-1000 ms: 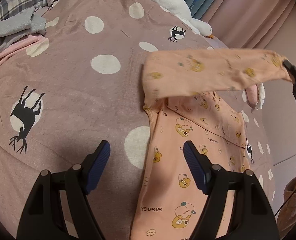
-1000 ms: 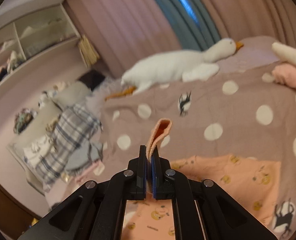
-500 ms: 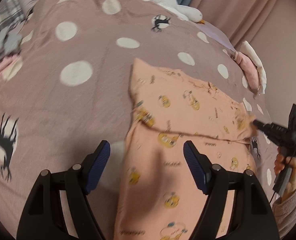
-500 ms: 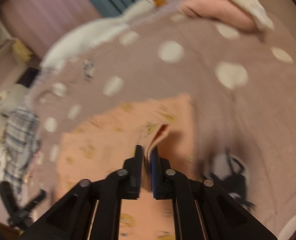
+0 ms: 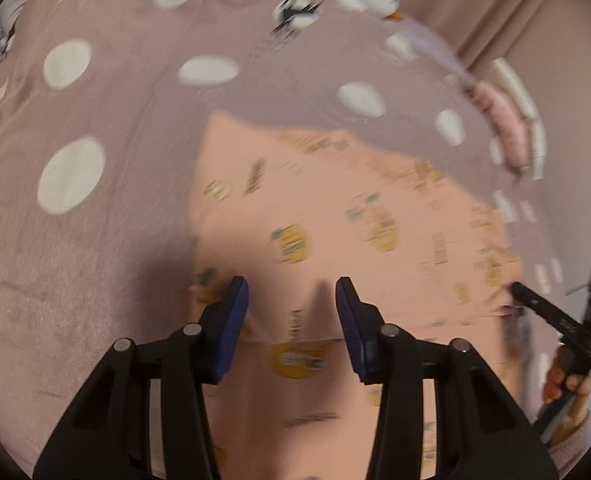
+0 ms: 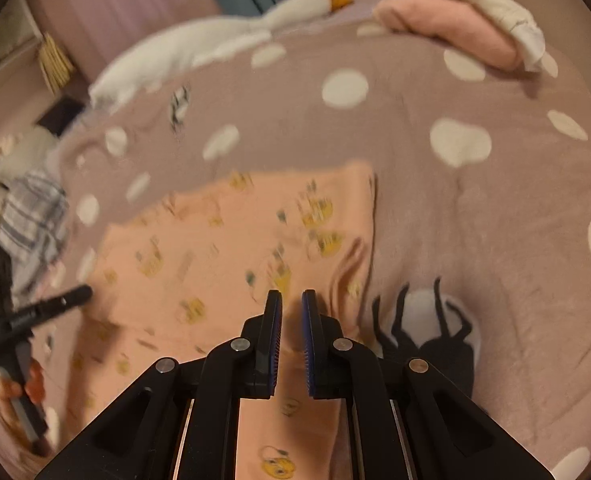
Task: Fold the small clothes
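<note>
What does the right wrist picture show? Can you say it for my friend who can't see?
The right gripper, nearly shut, hangs low over a peach garment with small yellow cartoon prints, spread on a mauve bedspread with white dots. The left gripper reaches in from the left edge, and a white goose toy lies at the back.

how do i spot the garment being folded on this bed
Start from the mauve bedspread with white polka dots. Near its middle, in front of the white goose plush, lies the peach cotton garment with yellow cartoon prints. The folded pink bundle nearby is plain.
</note>
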Action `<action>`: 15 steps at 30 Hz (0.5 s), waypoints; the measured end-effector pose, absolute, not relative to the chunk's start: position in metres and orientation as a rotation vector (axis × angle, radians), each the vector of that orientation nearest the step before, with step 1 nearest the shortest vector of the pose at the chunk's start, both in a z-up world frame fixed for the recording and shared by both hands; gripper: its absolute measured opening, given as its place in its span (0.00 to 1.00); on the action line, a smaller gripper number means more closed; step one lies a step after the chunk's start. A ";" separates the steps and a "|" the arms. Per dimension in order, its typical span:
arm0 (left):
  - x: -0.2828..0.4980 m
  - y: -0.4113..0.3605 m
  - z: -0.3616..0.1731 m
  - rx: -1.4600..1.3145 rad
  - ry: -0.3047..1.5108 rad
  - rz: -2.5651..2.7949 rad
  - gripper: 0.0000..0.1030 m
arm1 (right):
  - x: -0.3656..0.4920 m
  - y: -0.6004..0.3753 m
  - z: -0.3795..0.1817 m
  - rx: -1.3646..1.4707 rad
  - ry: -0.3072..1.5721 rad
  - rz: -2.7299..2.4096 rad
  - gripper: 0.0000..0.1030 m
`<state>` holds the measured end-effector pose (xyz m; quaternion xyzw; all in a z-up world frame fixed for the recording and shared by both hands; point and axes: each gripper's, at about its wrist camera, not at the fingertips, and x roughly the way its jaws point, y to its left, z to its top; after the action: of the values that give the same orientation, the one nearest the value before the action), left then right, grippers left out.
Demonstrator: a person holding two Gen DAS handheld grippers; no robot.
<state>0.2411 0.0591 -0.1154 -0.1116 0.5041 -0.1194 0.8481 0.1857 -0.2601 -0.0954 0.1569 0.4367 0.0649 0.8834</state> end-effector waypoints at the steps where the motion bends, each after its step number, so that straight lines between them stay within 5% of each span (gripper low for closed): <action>1: 0.242 0.062 -0.122 -0.229 1.077 -0.238 0.38 | 0.187 -0.261 -0.103 0.333 0.929 0.125 0.07; 6: 0.242 0.070 -0.122 -0.236 1.085 -0.249 0.33 | 0.187 -0.270 -0.110 0.404 0.944 0.122 0.07; 9: 0.231 0.077 -0.114 -0.263 1.084 -0.277 0.41 | 0.177 -0.271 -0.100 0.421 0.947 0.127 0.07; 11: 0.217 0.083 -0.107 -0.280 1.073 -0.300 0.67 | 0.162 -0.272 -0.095 0.434 0.932 0.155 0.26; 13: 0.196 0.094 -0.101 -0.277 1.048 -0.288 0.78 | 0.148 -0.275 -0.092 0.458 0.925 0.177 0.48; 15: 0.177 0.107 -0.099 -0.297 1.039 -0.288 0.78 | 0.132 -0.281 -0.091 0.476 0.918 0.193 0.50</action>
<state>0.1774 0.1067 -0.0987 -0.1408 0.4927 -0.1365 0.8478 0.1316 -0.2806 -0.0911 0.2272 0.4380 0.0921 0.8649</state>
